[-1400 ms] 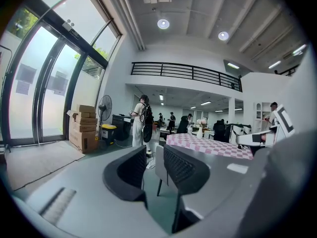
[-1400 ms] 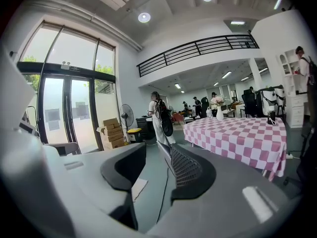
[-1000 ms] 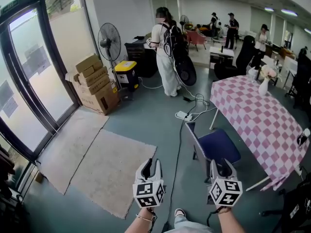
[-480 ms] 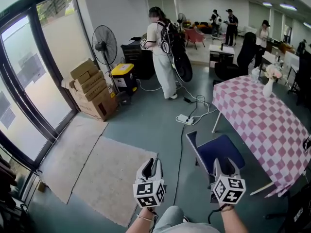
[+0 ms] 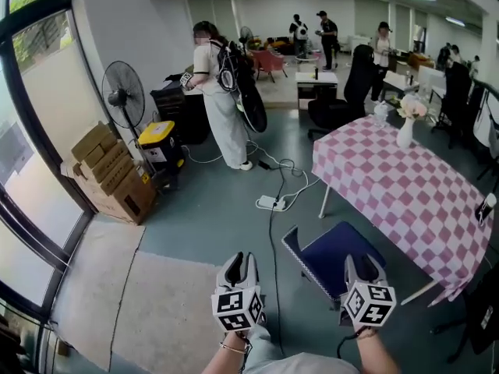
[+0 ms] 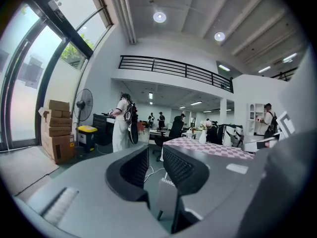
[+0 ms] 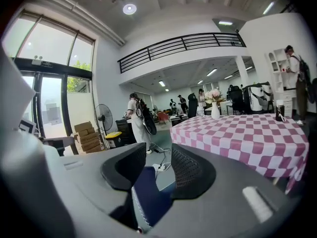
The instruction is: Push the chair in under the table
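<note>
A chair (image 5: 337, 257) with a blue seat stands pulled out at the near side of the table (image 5: 390, 185), which has a pink-and-white checked cloth. My right gripper (image 5: 360, 268) hovers at the chair's near edge. Its jaws stand apart, and in the right gripper view the blue chair (image 7: 148, 192) shows through the gap of that gripper (image 7: 158, 158) without being pressed. My left gripper (image 5: 239, 265) is over the grey floor left of the chair. In its own view the left gripper (image 6: 155, 155) is open with nothing between the jaws, and the table (image 6: 208, 148) lies ahead.
A white power strip (image 5: 271, 202) and its cables lie on the floor beyond the chair. A person (image 5: 221, 100) with a backpack stands further back. A fan (image 5: 122, 100), cardboard boxes (image 5: 109, 174) and a yellow bin (image 5: 160, 142) line the left wall. A vase (image 5: 405, 131) stands on the table.
Both grippers have moved forward toward the chair and table, which now sit nearer and further left in the head view. The right gripper has come up to the chair's near edge.
</note>
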Action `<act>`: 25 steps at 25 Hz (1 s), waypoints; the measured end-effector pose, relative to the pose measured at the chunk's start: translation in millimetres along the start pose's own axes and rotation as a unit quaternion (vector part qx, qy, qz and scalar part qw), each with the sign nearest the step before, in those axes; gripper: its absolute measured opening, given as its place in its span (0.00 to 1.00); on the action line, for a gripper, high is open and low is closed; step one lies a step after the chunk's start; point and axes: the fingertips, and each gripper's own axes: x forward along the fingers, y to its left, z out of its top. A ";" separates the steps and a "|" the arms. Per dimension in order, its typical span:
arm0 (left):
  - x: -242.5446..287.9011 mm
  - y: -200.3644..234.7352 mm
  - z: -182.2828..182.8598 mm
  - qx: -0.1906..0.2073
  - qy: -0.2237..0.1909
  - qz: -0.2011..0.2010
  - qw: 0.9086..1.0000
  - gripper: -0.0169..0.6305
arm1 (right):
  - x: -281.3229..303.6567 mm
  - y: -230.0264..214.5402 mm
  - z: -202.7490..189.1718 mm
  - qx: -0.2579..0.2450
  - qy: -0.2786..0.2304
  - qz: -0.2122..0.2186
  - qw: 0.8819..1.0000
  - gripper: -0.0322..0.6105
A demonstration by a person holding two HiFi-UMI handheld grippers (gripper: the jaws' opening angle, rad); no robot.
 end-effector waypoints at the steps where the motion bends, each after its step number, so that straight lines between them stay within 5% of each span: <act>1: 15.5 3.0 2.0 0.001 0.003 -0.014 1.000 0.16 | 8.5 -0.3 1.9 0.006 -0.002 -0.013 1.000 0.27; 11: 149.5 20.7 45.1 0.032 0.024 -0.148 0.988 0.16 | 71.7 17.4 37.9 0.042 -0.027 -0.126 0.991 0.27; 19: 233.6 11.2 67.4 0.063 0.033 -0.266 0.961 0.16 | 107.1 27.5 53.0 0.084 -0.056 -0.216 0.971 0.27; 25: 275.3 -27.6 48.7 0.058 0.062 -0.325 0.942 0.16 | 92.7 0.5 48.2 0.102 -0.061 -0.284 0.951 0.27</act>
